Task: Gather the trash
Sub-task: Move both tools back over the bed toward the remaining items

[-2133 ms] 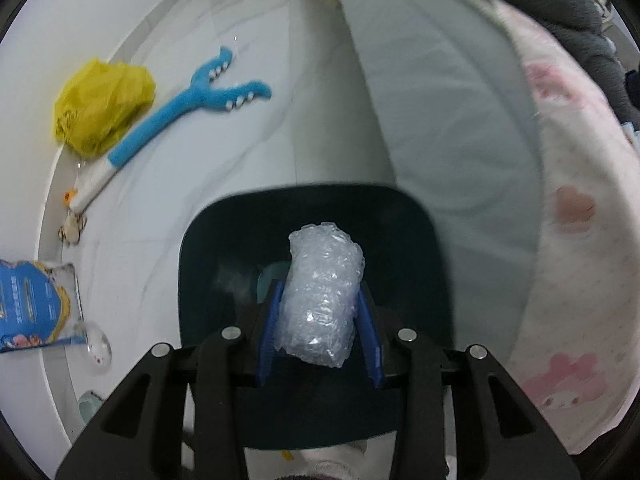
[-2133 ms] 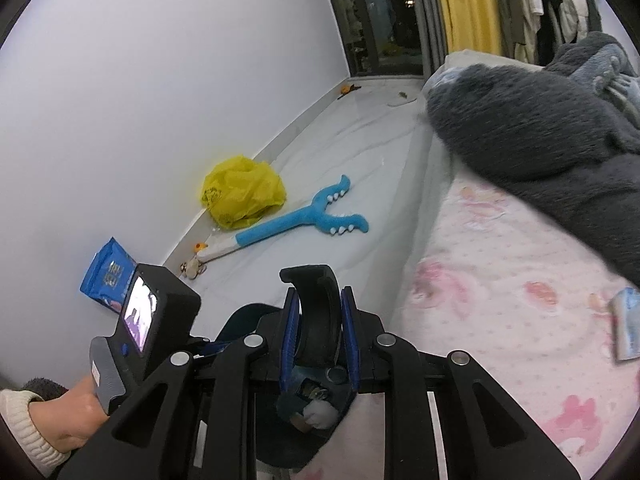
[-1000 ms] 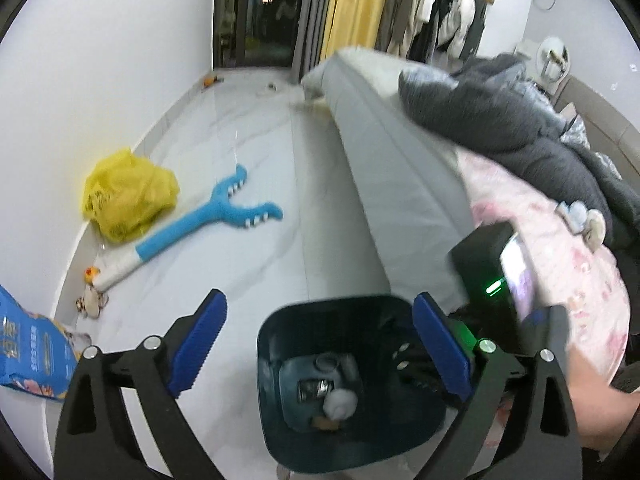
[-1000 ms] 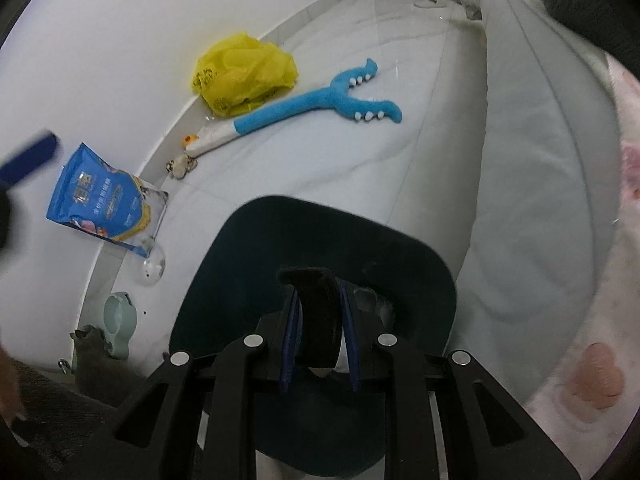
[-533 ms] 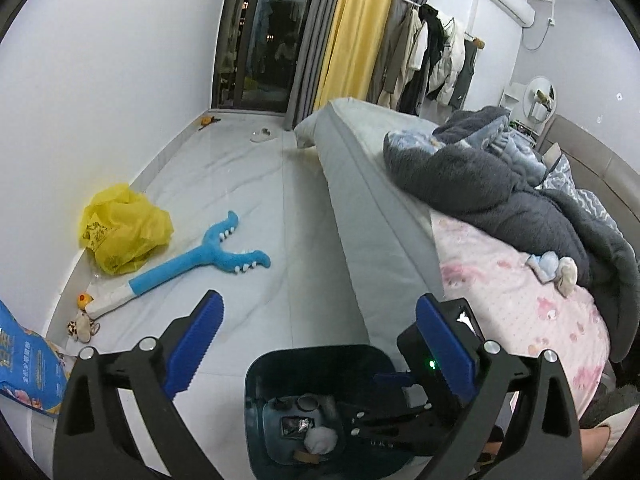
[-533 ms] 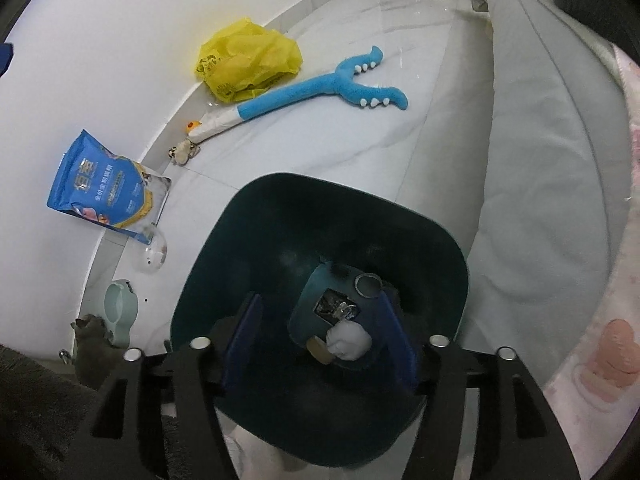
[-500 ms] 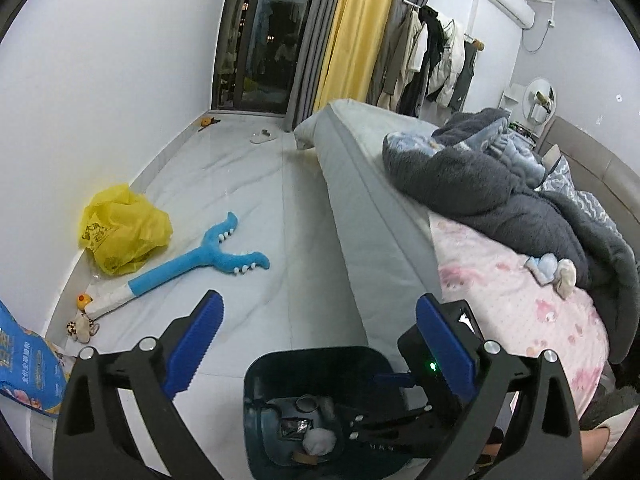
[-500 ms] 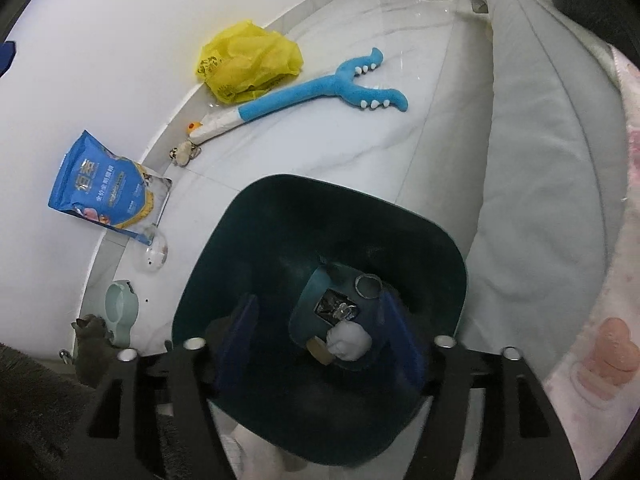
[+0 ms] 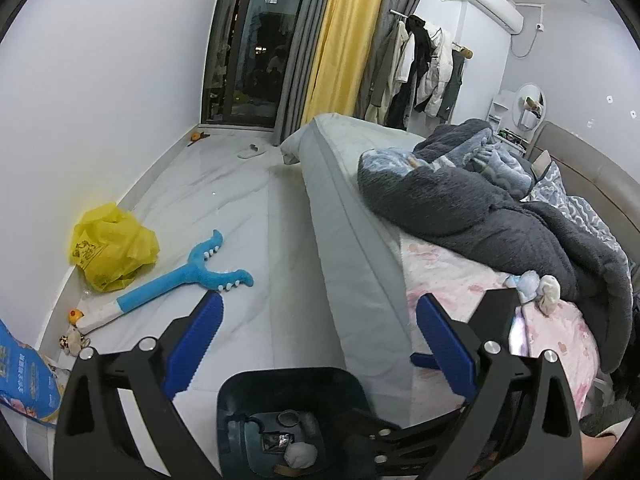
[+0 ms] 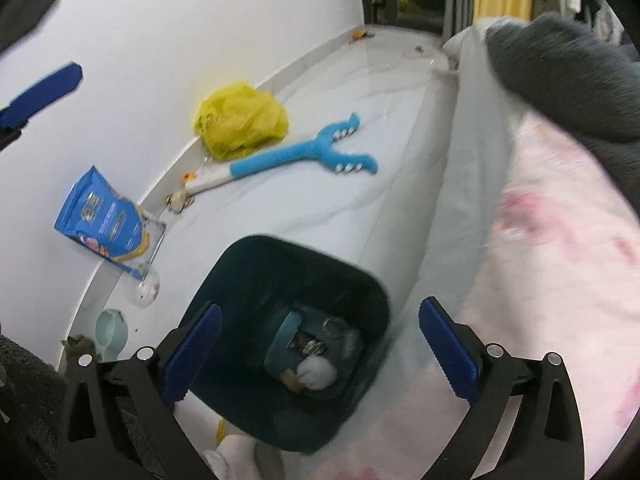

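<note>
While both the left gripper (image 9: pixel 316 340) and right gripper (image 10: pixel 318 350) hang wide and empty over the bin (image 10: pixel 372 288) at the bed's (image 9: pixel 360 216) edge, I'd pick one target. The yellow bag (image 9: pixel 112 252) by the wall looks crumpled, no clear long axis; approach low and pinch a fold.

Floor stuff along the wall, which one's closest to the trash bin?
The blue snack bag leaning on the wall; the yellow plastic bag and blue plush toy lie farther from the bin.
</note>
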Available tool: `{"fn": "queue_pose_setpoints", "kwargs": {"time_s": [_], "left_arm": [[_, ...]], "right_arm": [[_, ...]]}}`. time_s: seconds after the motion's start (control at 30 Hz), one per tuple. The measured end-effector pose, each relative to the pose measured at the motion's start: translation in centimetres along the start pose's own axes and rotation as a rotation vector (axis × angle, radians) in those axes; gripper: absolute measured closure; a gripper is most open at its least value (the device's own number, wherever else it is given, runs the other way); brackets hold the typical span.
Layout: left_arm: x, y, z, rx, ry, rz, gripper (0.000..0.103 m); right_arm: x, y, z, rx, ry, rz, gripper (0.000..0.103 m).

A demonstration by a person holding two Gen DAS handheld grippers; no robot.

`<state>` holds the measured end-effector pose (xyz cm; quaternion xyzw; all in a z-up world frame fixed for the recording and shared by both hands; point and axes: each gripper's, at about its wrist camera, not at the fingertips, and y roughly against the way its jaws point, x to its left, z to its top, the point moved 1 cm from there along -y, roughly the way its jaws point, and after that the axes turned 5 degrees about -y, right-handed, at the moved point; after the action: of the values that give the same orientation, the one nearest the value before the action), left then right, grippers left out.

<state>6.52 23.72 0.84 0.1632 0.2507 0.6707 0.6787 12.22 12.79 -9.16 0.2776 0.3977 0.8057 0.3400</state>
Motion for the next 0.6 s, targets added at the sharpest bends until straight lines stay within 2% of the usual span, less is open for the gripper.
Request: {"fn": "queue_pose_setpoints", "kwargs": {"time_s": [0.33, 0.6], "left_arm": [[-4.1, -1.2, 1.2, -0.005, -0.029, -0.029, 0.004], [-7.5, -2.4, 1.5, 0.003, -0.059, -0.057, 0.004]], "right_arm": [[-4.9, 5.3, 0.6, -0.145, -0.033, -0.106, 0.003], [-9.6, 9.3, 0.5, -0.229, -0.074, -0.148, 0.003]]}}
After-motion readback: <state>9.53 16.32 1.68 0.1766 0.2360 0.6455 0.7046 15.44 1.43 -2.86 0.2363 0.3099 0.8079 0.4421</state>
